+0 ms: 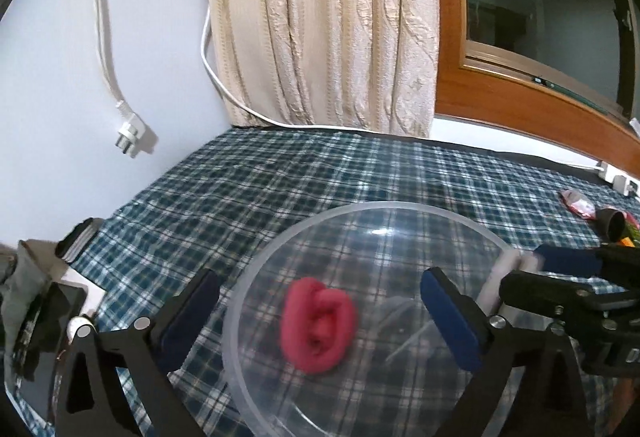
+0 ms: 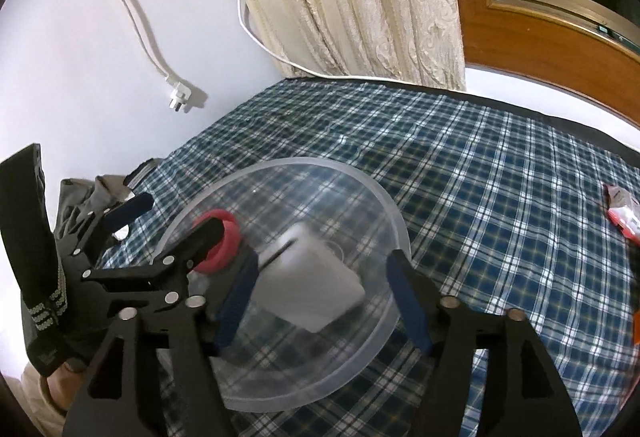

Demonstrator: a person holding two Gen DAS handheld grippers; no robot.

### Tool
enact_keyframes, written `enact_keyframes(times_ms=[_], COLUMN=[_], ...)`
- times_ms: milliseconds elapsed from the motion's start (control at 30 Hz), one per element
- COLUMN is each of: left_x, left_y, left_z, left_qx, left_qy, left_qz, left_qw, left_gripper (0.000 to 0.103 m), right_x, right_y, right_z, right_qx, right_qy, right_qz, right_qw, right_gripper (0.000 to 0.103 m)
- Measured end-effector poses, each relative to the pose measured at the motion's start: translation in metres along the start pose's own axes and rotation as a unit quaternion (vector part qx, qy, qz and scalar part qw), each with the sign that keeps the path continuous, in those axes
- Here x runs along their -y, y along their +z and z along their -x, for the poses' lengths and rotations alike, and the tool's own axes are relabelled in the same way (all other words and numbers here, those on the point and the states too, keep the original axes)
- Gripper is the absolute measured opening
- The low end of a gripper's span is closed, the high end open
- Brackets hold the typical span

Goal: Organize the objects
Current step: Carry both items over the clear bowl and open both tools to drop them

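A clear plastic bowl stands on the blue plaid cloth. A red rolled thing, blurred, lies inside it. My left gripper hangs open just above the red roll, not touching it. My right gripper is over the bowl's right side, also open. A blurred white block sits in the gap between its fingers, with space on both sides, inside the bowl's rim. Whether the block touches the bowl's floor I cannot tell.
A red and white packet and a dark cup lie on the cloth to the right. Grey fabric and a dark flat device sit at the left edge. A white plug hangs on the wall beside the curtain.
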State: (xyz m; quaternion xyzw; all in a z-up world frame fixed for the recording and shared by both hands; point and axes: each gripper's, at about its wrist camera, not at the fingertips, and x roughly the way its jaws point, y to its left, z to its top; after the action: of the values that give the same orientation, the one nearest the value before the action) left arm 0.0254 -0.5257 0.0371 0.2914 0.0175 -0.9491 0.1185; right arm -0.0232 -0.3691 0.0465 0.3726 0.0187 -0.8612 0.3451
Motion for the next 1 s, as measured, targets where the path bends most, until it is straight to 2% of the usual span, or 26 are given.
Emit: enact_keyframes(times_ms=[467, 833, 1000], left_x=[-0.005, -0.001, -0.004], left_y=[0.0, -0.003, -0.002], left_z=[0.002, 0.001, 0.001], left_qx=[0.007, 0.004, 0.004], left_qy=[0.026, 0.028, 0.029], left_qz=[0.012, 0.001, 0.01], left_qw=[0.9996, 0.9996, 0.9995], left_gripper=[0.102, 0.102, 0.102], right_x=[0.003, 0.011, 0.02], right_y=[-0.013, -0.027, -0.035], right_z=[0.001, 0.012, 0.018], right_qx=[-0.004, -0.003, -0.001], right_qy=[-0.01, -0.015, -0.02], right_qz=[-0.027, -0.05, -0.067], right_qw=[1.0, 0.999, 0.998], right_gripper=[0.075, 0.075, 0.075])
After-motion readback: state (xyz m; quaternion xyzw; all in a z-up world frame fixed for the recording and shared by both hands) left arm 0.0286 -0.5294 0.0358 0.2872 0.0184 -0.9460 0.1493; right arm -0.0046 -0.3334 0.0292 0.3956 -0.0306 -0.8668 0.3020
